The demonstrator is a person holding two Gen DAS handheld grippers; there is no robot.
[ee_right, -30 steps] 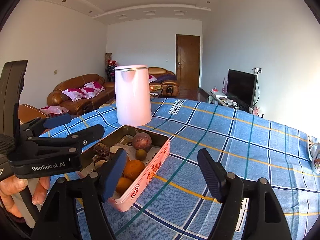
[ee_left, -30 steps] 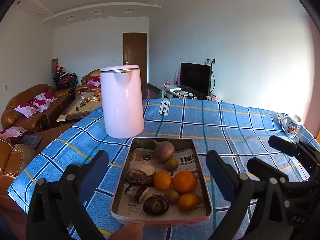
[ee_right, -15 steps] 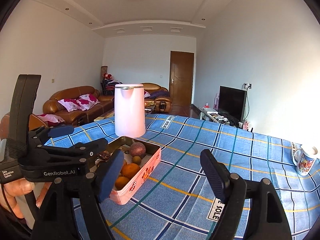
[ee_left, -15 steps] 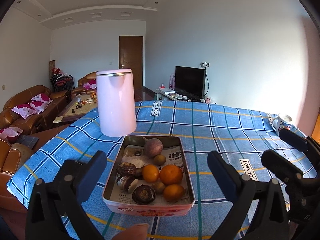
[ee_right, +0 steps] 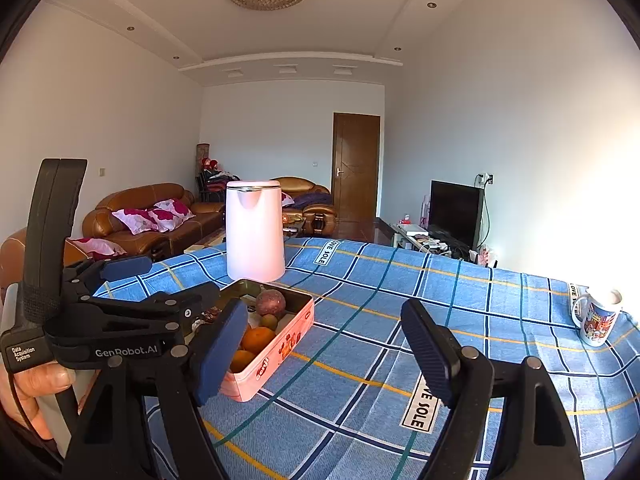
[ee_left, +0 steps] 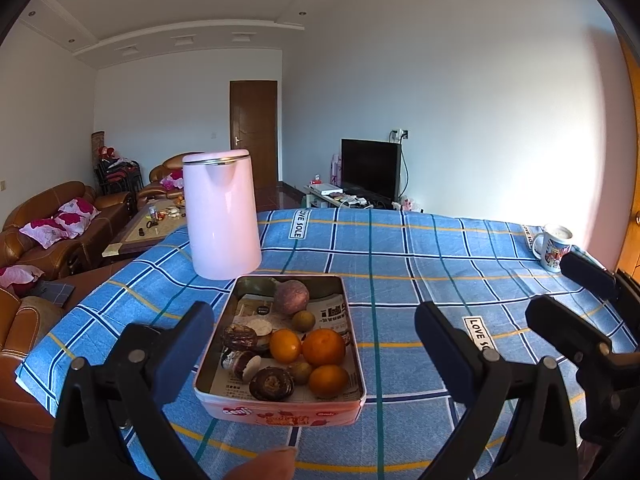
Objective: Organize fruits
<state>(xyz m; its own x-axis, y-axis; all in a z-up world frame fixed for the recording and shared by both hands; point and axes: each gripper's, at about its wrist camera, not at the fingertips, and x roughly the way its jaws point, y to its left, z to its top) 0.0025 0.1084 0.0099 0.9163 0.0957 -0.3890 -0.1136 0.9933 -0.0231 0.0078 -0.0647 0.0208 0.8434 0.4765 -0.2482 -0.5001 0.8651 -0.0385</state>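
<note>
A pink metal tin [ee_left: 280,412] sits on the blue checked tablecloth and holds several fruits: oranges [ee_left: 323,347], a purple passion fruit [ee_left: 291,297], small brown longans [ee_left: 303,321] and dark mangosteens [ee_left: 271,383]. My left gripper [ee_left: 316,354] is open and empty, raised above the near end of the tin. My right gripper [ee_right: 328,354] is open and empty, to the right of the tin [ee_right: 276,356], over bare cloth. The left gripper also shows in the right wrist view [ee_right: 132,292].
A tall pink kettle [ee_left: 221,216] stands just behind the tin. A printed mug [ee_left: 554,246] stands at the table's far right edge. The tablecloth [ee_left: 400,264] stretches to the right of the tin. Sofas, a coffee table and a TV lie beyond the table.
Both grippers have drawn back and risen, so the tin and kettle look smaller and farther. Both stay open and empty. The fruits have not moved.
</note>
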